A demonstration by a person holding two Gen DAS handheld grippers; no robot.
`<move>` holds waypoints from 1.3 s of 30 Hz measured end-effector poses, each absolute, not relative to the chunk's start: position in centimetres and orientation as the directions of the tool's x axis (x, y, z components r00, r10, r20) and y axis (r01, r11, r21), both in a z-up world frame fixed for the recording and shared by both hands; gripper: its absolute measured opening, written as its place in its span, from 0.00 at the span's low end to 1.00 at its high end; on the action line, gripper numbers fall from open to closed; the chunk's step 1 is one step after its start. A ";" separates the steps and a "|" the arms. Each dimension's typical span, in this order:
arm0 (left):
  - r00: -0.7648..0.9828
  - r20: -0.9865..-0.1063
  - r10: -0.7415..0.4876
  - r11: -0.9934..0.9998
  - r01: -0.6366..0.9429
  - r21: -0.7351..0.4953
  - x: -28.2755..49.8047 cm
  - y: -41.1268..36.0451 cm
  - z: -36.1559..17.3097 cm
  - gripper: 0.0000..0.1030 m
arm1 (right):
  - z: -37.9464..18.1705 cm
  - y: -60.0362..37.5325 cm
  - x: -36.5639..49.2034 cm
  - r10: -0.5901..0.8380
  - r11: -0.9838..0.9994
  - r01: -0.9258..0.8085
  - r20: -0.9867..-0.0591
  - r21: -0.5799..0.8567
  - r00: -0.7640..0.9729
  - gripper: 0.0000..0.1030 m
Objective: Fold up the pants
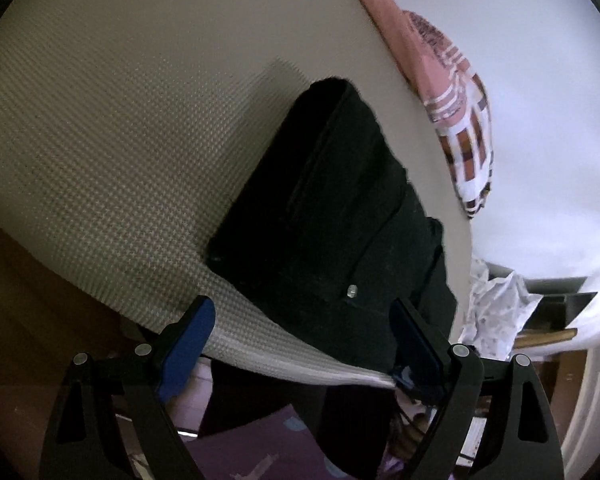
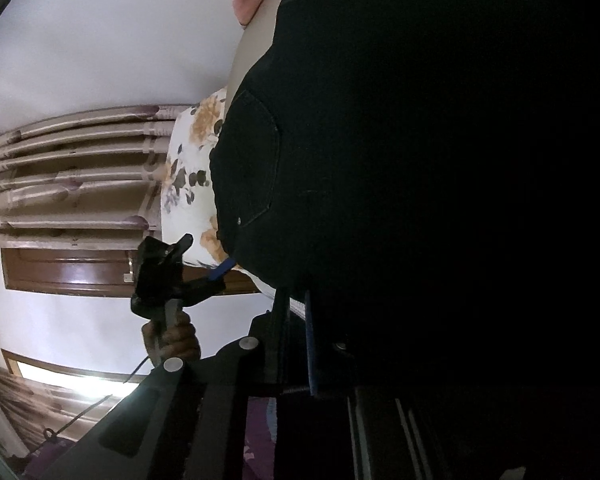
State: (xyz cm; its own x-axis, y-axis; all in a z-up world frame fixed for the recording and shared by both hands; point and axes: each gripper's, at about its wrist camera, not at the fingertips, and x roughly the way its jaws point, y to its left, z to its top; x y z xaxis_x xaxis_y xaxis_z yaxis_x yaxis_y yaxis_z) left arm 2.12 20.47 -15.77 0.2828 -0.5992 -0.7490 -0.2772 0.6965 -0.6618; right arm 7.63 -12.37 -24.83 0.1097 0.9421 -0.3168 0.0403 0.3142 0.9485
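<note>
Black pants lie folded on a beige textured mat, and their lower end reaches the mat's near edge. My left gripper stands open at that edge. Its blue pads are wide apart on either side of the pants' end and do not press on it. In the right wrist view the black pants fill most of the picture. My right gripper is shut on a fold of them at their lower edge. The left gripper, held by a hand, shows beside the pants.
A pink and checked cloth lies at the mat's far right edge. A crumpled white bag sits beyond the mat on the right. A floral cloth hangs by the pants. A purple floor mat lies below.
</note>
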 end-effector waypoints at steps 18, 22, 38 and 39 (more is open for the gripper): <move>0.340 -0.587 -0.734 0.587 -0.115 -0.801 3.7 20.9 -16.5 0.97 | -24.9 -12.0 7.4 0.949 0.285 0.072 -0.292 0.956 0.116 0.05; 0.331 -0.578 -0.746 0.600 -0.042 -0.799 4.1 20.3 -15.9 0.97 | -24.9 -12.0 7.5 0.951 0.280 0.080 -0.288 0.957 0.117 0.05; 0.257 -0.620 -0.741 0.634 -0.038 -0.773 7.5 20.7 -17.0 0.97 | -24.9 -11.6 7.7 0.950 0.280 0.087 -0.289 0.956 0.119 0.05; 0.234 -0.622 -0.747 0.637 -0.016 -0.771 7.5 20.5 -17.0 0.97 | -24.9 -11.5 7.7 0.950 0.280 0.090 -0.289 0.956 0.119 0.05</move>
State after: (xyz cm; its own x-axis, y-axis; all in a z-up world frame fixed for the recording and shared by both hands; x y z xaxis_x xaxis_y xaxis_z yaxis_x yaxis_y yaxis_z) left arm 7.50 20.51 -16.98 0.2340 -0.7469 -0.6224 -0.0162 0.6371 -0.7706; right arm 7.70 -11.52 -24.85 0.1190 0.9498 -0.2894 0.0897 0.2800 0.9558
